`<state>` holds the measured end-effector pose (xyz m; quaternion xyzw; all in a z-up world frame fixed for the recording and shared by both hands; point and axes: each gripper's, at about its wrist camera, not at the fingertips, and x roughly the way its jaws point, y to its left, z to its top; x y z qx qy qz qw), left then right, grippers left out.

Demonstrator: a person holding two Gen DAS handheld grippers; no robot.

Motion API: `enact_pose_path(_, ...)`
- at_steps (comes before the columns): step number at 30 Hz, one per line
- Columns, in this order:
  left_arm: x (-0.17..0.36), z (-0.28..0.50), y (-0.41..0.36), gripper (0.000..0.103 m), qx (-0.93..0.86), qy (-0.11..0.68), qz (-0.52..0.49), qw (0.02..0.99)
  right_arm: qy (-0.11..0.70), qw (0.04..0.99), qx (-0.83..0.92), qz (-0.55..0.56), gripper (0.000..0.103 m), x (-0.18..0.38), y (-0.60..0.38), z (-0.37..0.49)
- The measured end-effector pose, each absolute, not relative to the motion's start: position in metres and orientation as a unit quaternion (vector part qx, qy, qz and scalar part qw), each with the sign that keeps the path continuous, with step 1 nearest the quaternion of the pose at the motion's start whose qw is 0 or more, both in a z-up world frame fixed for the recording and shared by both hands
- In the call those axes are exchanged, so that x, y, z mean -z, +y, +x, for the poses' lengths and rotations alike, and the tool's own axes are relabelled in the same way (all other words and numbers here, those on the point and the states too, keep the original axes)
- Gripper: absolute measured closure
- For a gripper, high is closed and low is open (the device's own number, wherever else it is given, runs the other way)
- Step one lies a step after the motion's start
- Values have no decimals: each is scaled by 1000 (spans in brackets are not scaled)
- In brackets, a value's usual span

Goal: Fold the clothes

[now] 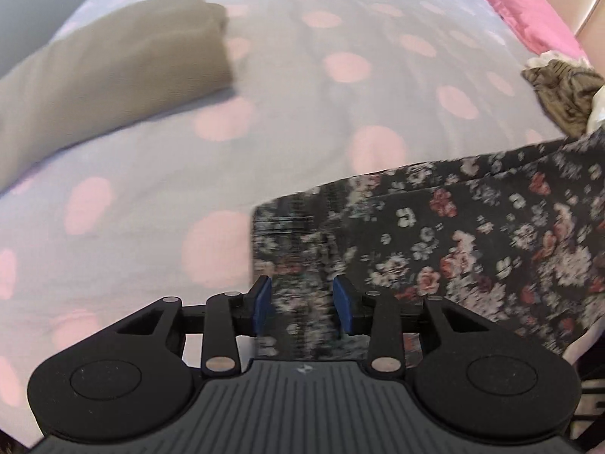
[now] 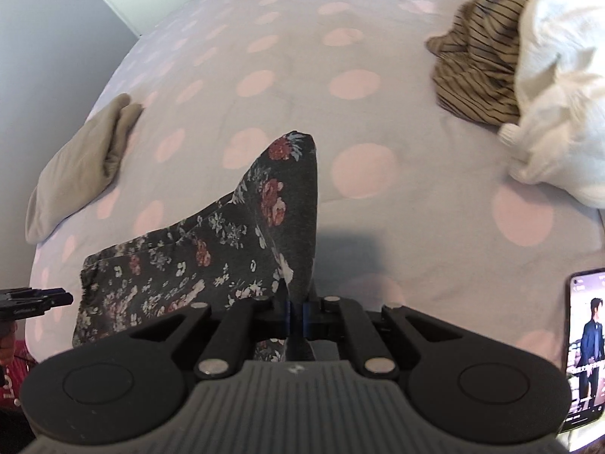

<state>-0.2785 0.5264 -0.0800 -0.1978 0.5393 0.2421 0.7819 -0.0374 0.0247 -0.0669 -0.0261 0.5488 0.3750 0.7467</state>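
Observation:
A dark floral garment (image 1: 453,234) lies on the polka-dot bedspread (image 1: 302,94). In the left wrist view my left gripper (image 1: 302,302) is open, its blue pads (image 1: 264,302) spread over the garment's near left edge. In the right wrist view my right gripper (image 2: 298,314) is shut on the floral garment (image 2: 211,249), lifting one end so that it rises in a peak above the bed. The left gripper (image 2: 41,300) shows at the far left edge of that view.
A folded beige garment (image 1: 109,72) lies at the left of the bed, also in the right wrist view as the beige garment (image 2: 79,170). A striped brown garment (image 2: 480,72) and a white one (image 2: 559,94) are piled at the right. A phone (image 2: 586,352) lies near the bed's right edge. Pink pillow (image 1: 522,3) at the back.

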Motion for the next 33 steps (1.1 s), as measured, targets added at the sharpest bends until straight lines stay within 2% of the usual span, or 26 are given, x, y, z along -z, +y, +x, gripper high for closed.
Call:
enact_pose_path(1, 83, -274, 524, 62, -238, 542, -201, 780, 551, 747, -372, -25, 97, 70, 21, -34)
enact_pose_path(10, 119, -243, 512, 62, -216, 563, -250, 758, 535, 755, -374, -59, 95, 100, 20, -41)
enact_pose_path(15, 129, -244, 503, 61, -213, 561, -237, 764, 471, 801, -350, -117, 84, 110, 22, -74)
enact_pose_path(17, 129, -244, 500, 62, -216, 560, -228, 767, 436, 822, -334, -149, 72, 115, 24, -90)
enact_pose_path(19, 129, -244, 497, 68, -221, 558, -229, 766, 408, 837, -319, -176, 72, 120, 25, -100)
enact_pose_path(24, 127, -240, 484, 71, -244, 557, -205, 767, 358, 853, -308, -221, 70, 127, 26, -110)
enact_pose_path(28, 123, -238, 479, 77, -260, 556, -193, 766, 318, 867, -309, -229, 68, 118, 30, -116)
enact_pose_path(33, 118, -239, 478, 85, -268, 554, -184, 767, 301, 868, -332, -213, 60, 108, 32, -121)
